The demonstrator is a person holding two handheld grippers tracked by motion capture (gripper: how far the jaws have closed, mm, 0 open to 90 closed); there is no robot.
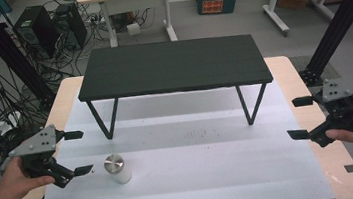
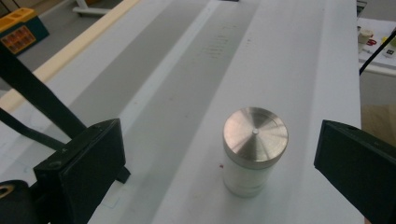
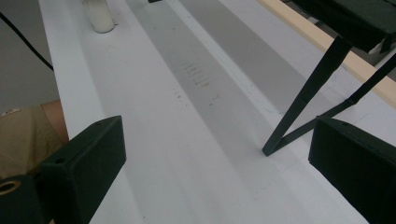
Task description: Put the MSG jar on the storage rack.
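Fingers of the left gripper (image 1: 79,152) are spread wide, empty, just beside the upright steel-capped white canister (image 1: 117,168) on the table (image 1: 191,198); the right gripper (image 1: 300,117) is spread too, well apart; centre the canister body between the fingers (image 2: 84,172) before closing.

The left tool (image 2: 219,163) has its two black jaws spread wide, holding nothing. Just ahead of the gap, nearer the right jaw, a white jar with a brushed metal lid (image 2: 254,150) stands upright on the white surface (image 2: 289,70), untouched.
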